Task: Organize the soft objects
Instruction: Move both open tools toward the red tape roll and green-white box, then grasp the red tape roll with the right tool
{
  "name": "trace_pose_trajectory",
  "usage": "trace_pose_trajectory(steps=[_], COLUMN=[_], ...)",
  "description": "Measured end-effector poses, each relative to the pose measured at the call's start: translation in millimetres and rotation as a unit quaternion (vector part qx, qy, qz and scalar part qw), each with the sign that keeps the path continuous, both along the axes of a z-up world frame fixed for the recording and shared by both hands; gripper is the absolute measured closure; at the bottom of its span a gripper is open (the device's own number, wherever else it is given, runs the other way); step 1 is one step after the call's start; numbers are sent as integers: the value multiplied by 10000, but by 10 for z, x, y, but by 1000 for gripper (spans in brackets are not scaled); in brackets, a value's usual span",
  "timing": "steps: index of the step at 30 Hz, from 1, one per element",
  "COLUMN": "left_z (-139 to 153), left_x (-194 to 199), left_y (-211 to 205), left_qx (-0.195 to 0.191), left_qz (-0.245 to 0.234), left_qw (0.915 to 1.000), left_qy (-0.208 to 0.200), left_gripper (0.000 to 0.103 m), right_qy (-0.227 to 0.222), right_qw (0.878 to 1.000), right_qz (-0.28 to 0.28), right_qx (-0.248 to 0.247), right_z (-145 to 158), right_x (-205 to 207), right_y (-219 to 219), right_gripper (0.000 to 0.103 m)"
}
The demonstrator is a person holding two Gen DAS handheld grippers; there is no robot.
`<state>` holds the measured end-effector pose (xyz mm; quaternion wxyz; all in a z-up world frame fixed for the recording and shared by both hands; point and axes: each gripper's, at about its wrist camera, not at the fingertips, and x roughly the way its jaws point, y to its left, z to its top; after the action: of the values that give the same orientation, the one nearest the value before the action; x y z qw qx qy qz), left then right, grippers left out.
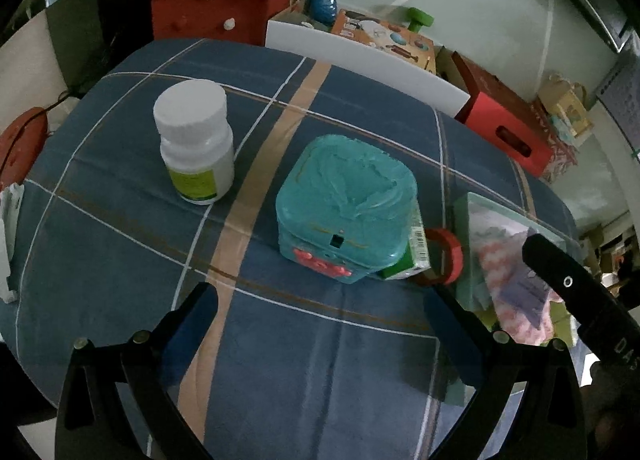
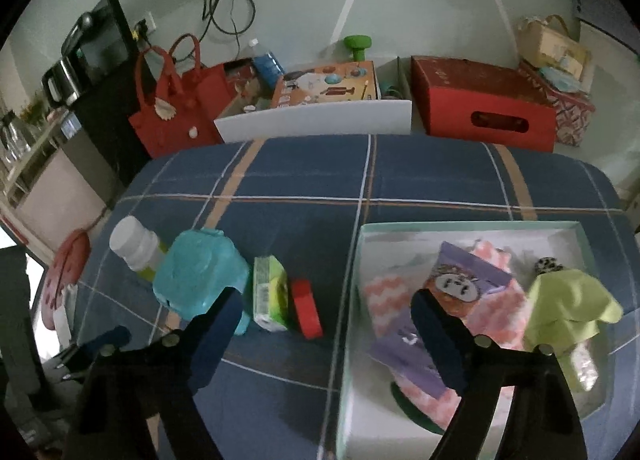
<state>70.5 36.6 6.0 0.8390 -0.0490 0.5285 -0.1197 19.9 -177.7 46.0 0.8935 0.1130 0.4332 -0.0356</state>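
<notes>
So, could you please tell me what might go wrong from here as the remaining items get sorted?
1. The green tissue pack is wedged between the teal container and the red tape roll; reaching for it could knock either one.
2. The white bottle stands upright on soft bedding and may topple.
3. The tray is already crowded with cloths, so additions may spill over.

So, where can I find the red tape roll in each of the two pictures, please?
Left wrist view: the red tape roll is right of centre, beside the green packet behind the teal container.
Right wrist view: the red tape roll is left of centre, between the green packet and the tray.
Shared landmark: the teal container.
</notes>
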Motion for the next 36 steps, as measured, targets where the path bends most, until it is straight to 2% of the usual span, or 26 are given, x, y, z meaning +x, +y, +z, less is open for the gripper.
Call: trace_pose_trajectory(steps=[5, 9, 15, 21, 26, 36], left_z=[-102, -214, -292, -331, -359, -435], left_x=[100, 168, 215, 214, 208, 218], left_y=[62, 104, 215, 203, 170, 183], left_qx=[9, 27, -98, -177, -144, -157], left_qz=[22, 69, 205, 222, 183, 221], left_qw=[10000, 9998, 9992, 9988, 9987, 9978], left_qy=[32, 202, 342, 408, 451, 605], left_gripper=[1, 1, 1, 1, 1, 1], right_qy=[65, 28, 82, 156, 241, 500], right_qw=[9994, 9998, 9997, 9987, 9983, 9974], right_qz=[103, 87, 223, 433, 444, 497], right_qx=[-318, -157, 9, -202, -285, -169], right_z=[-152, -243, -376, -438, -507, -714], right_x=[50, 75, 134, 155, 163, 227], right_y=[67, 38, 94, 226, 231, 234], right_gripper=[24, 26, 47, 59, 64, 64])
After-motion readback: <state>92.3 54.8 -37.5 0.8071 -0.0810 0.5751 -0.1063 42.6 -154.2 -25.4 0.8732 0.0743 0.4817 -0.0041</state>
